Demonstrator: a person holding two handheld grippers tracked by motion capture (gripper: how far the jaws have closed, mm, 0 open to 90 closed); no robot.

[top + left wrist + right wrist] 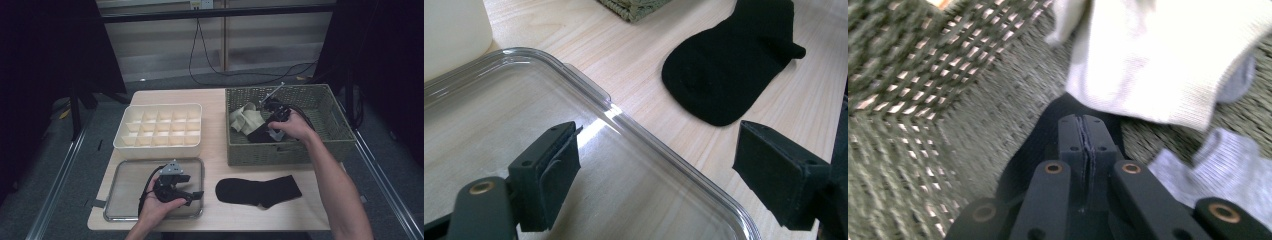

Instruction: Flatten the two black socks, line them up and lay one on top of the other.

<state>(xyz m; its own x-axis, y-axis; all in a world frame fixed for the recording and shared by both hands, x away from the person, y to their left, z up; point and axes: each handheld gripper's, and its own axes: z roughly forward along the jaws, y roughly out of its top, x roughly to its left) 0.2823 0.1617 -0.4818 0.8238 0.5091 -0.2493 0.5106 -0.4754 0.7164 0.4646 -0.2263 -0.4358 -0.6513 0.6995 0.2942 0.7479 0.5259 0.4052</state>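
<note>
A black sock (pixel 257 191) (pixel 729 75) lies flat on the table near the front edge. A woven green basket (pixel 280 155) at the back right holds a beige sock (pixel 245 119) (pixel 1158 60), a grey sock (pixel 1228 170) and a second black sock (pixel 257 135) (pixel 1028 150). My right gripper (pixel 267 129) (pixel 1083 125) is down inside the basket, its jaws pressed together on that second black sock's cloth. My left gripper (pixel 197 196) (pixel 659 150) hovers open over the right edge of a clear tray (pixel 125 175) (pixel 664 150), holding nothing.
A white divided organizer (pixel 160 125) with several empty cells stands at the back left, just behind the tray. The basket's woven walls (pixel 908 75) close in around the right gripper. Bare wood separates the tray from the flat sock.
</note>
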